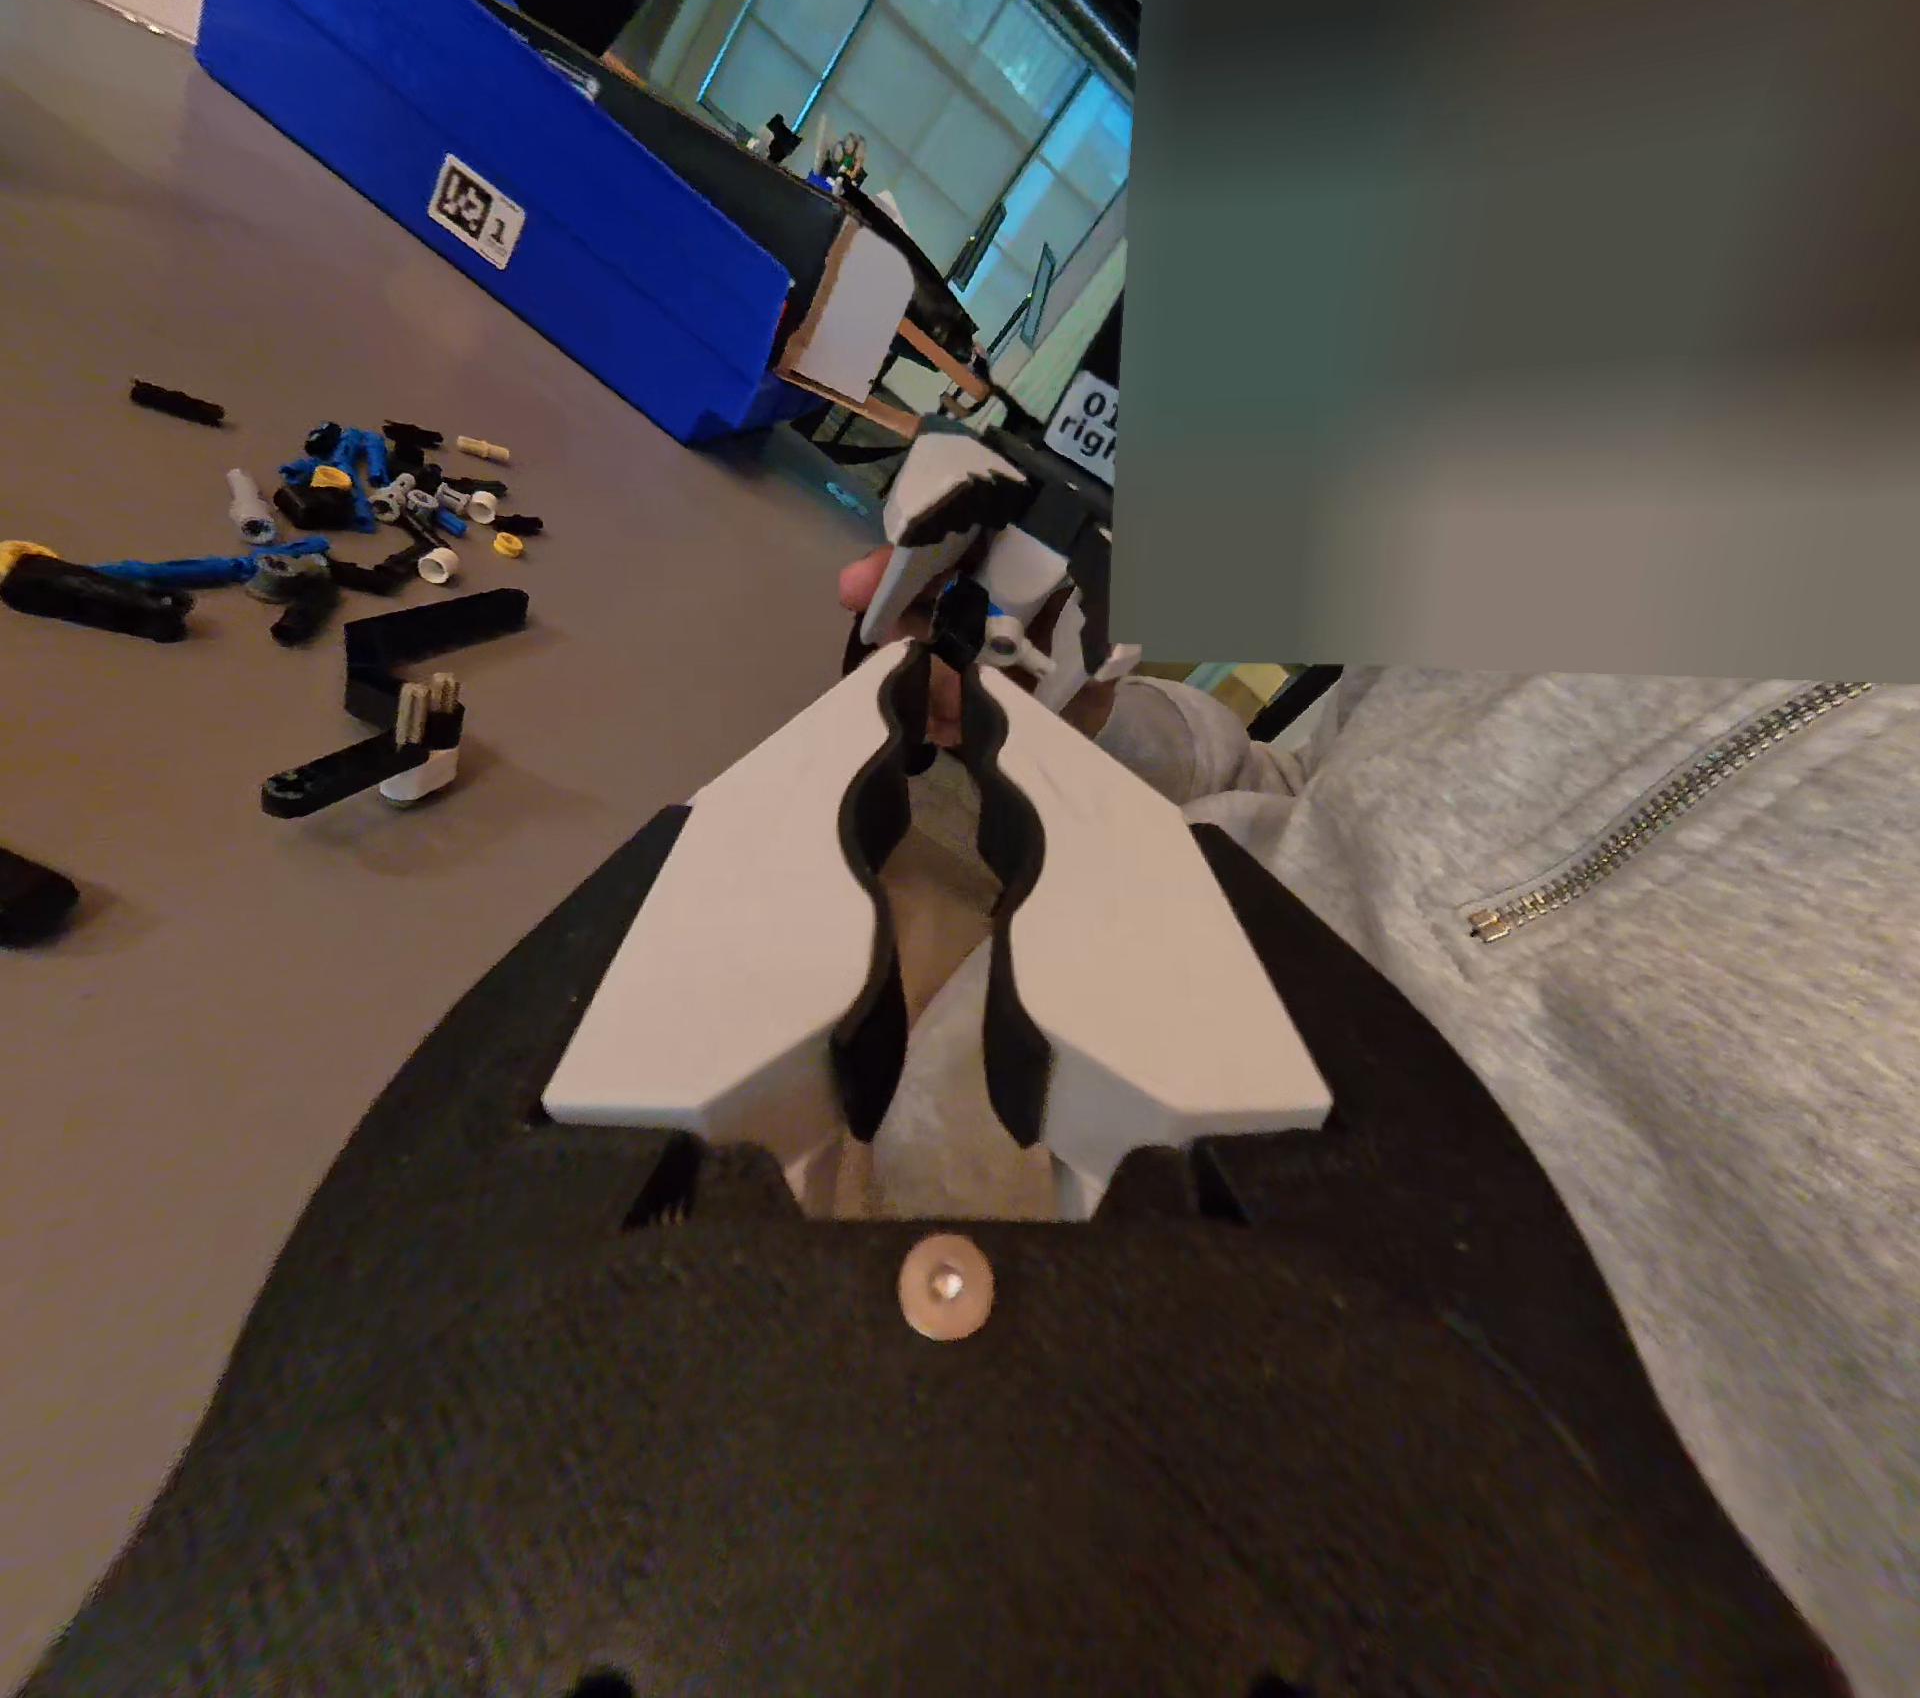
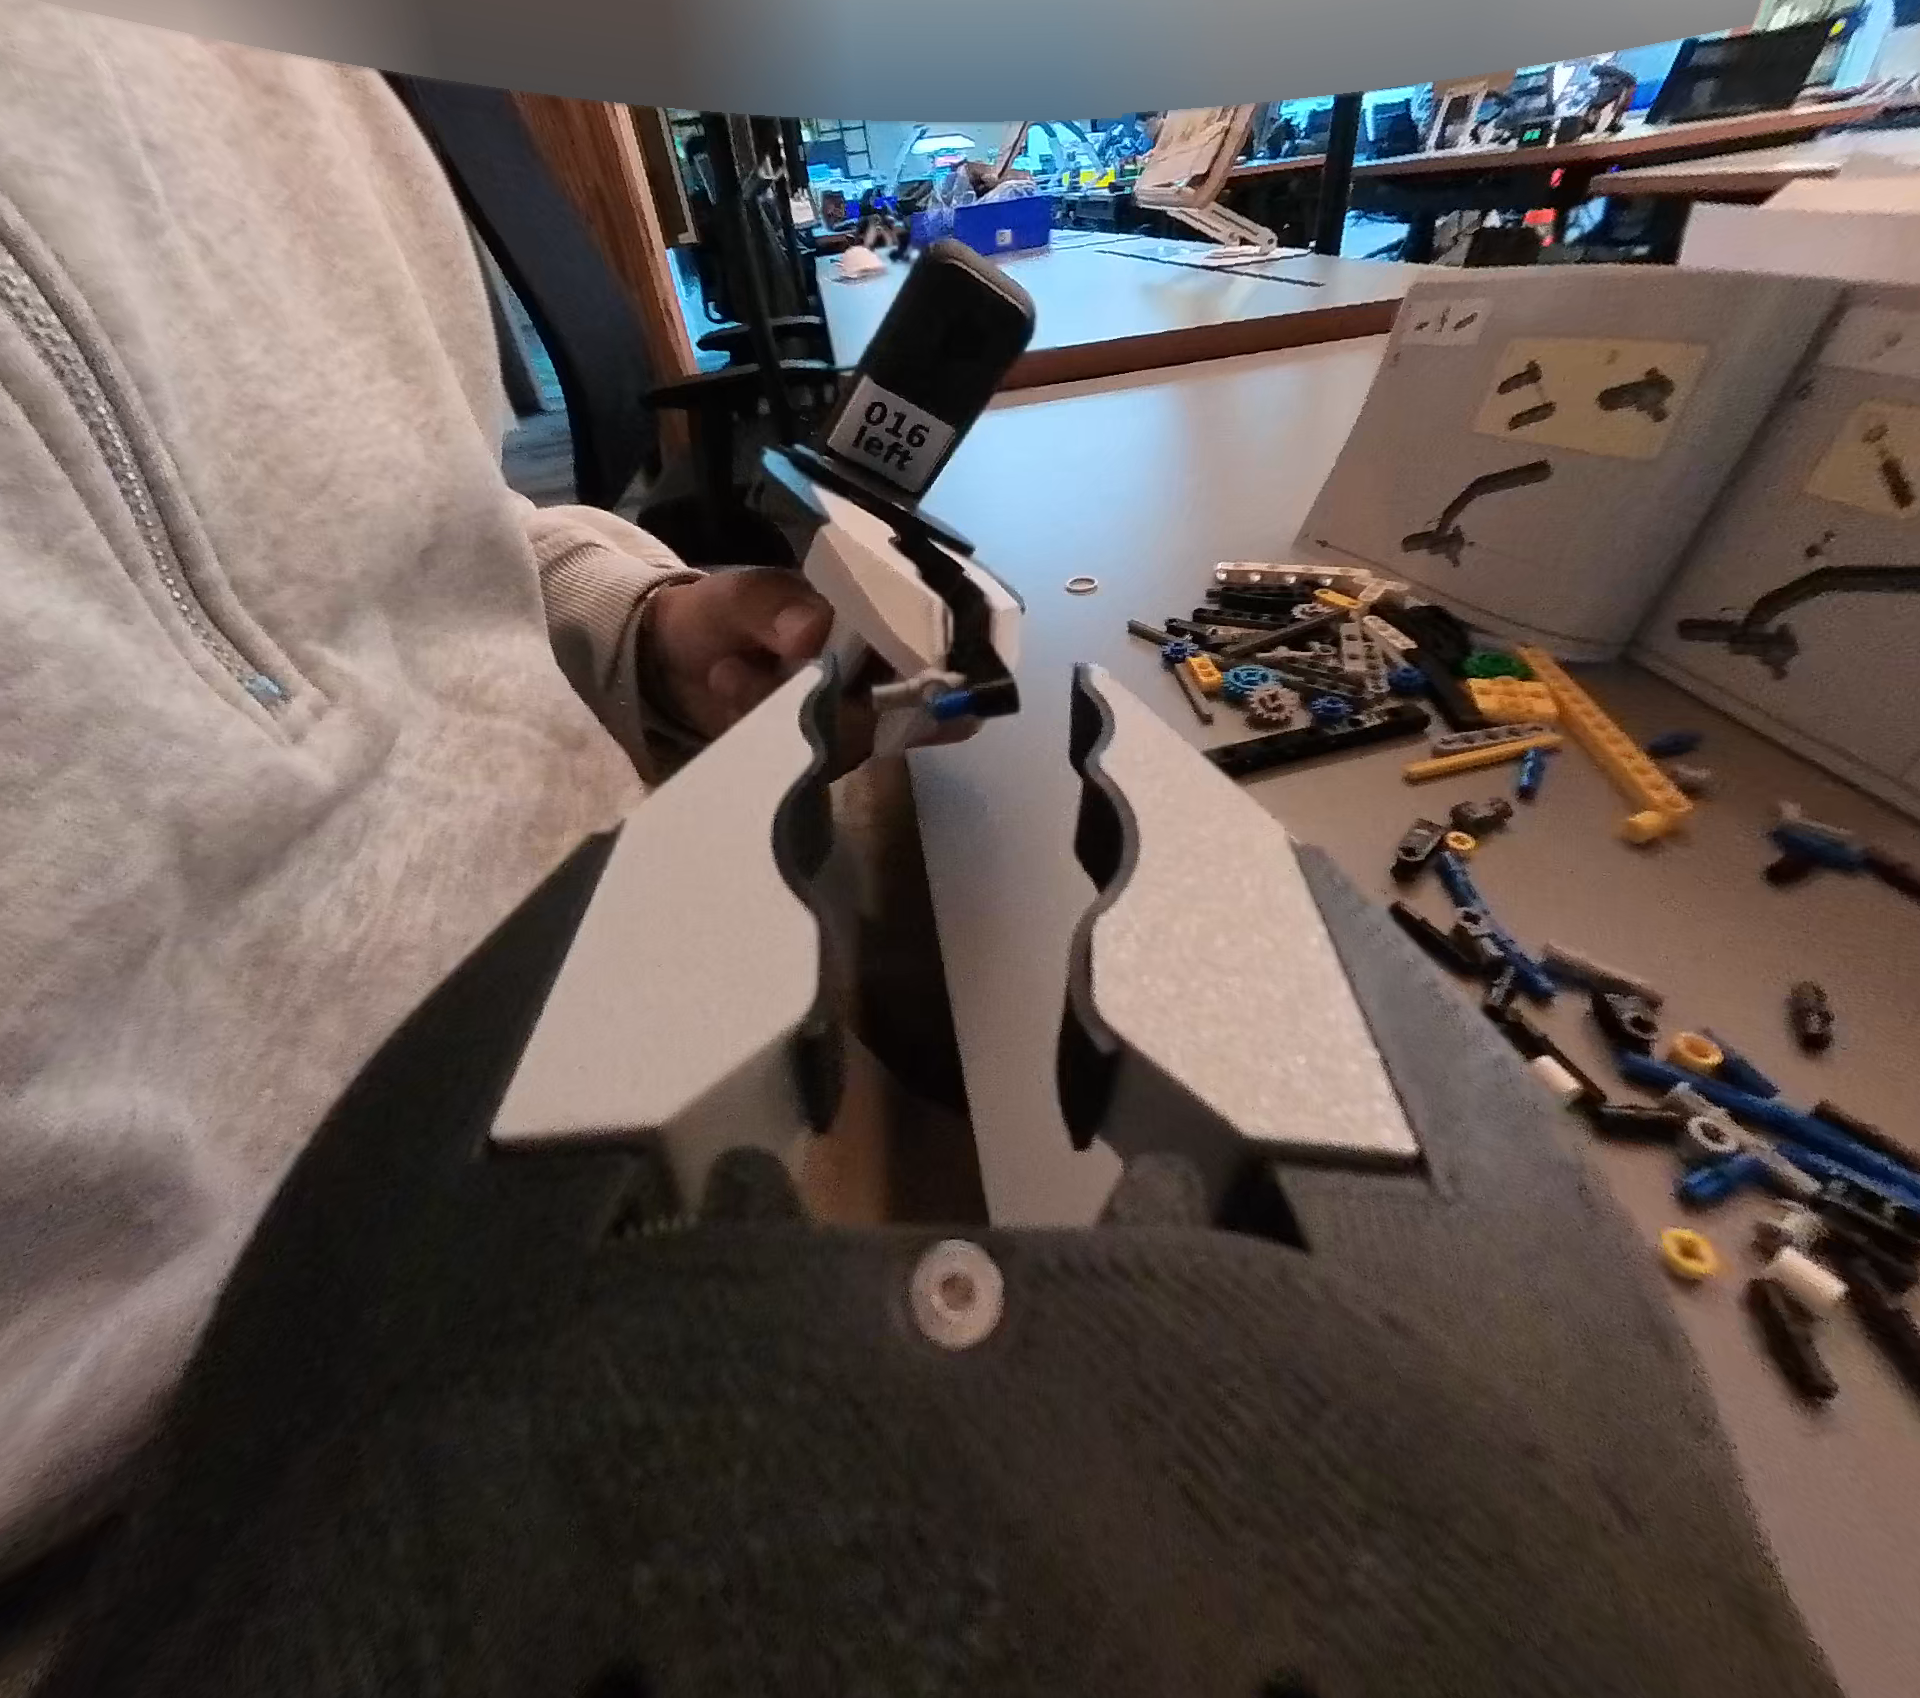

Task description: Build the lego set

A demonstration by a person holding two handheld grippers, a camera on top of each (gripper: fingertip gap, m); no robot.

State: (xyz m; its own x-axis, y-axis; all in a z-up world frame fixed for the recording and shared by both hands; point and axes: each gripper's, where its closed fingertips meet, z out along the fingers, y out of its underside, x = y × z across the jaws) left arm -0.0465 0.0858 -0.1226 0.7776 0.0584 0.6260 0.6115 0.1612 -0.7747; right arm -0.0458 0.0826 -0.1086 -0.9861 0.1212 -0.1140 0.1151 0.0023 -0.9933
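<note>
My left gripper (image 1: 938, 674) is shut on a small lego assembly (image 1: 964, 622): a black piece with a blue pin and a light grey connector. It is held in the air in front of the person's chest. In the right wrist view the left gripper (image 2: 971, 692) holds the same assembly (image 2: 956, 699). My right gripper (image 2: 951, 684) is open, and the assembly sits just ahead of the gap between its fingertips. In the left wrist view the right gripper (image 1: 966, 578) faces mine from just beyond the assembly.
Loose black, blue, yellow and grey lego parts lie on the grey table (image 1: 208, 973) in a heap (image 1: 395, 526), also seen in the right wrist view (image 2: 1351, 672). Open instruction pages (image 2: 1558, 453) stand propped behind them. A blue bin (image 1: 468, 121) sits at the back. The person's grey hoodie (image 1: 1558, 921) is close. My left and right fingertips are right by each other.
</note>
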